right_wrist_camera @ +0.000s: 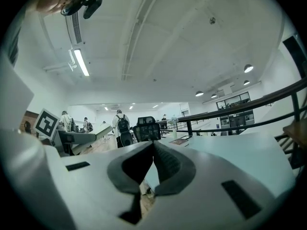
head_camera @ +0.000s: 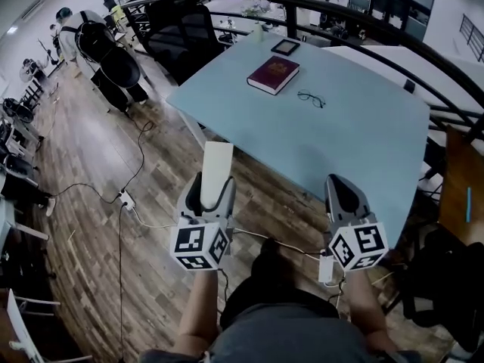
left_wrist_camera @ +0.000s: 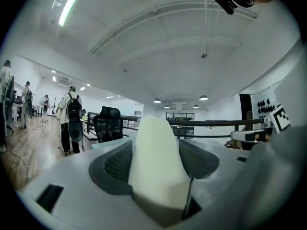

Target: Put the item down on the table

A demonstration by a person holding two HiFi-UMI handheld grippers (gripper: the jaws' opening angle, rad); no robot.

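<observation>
The left gripper [head_camera: 213,191], low in the middle, squeezes a white block [head_camera: 217,161] over the floor [head_camera: 91,172]. The right gripper [head_camera: 342,191] is closed on nothing. Next, I think, the block must go forward over the table [head_camera: 355,150], then down.

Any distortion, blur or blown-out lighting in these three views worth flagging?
Head view: strong fisheye bows the railing and the table edge; light is even, no harsh glare. Left gripper view: black corners, the tube light is blown out, and the held white block looks soft up close. Right gripper view: same dark corners, tube light glaring.
</observation>
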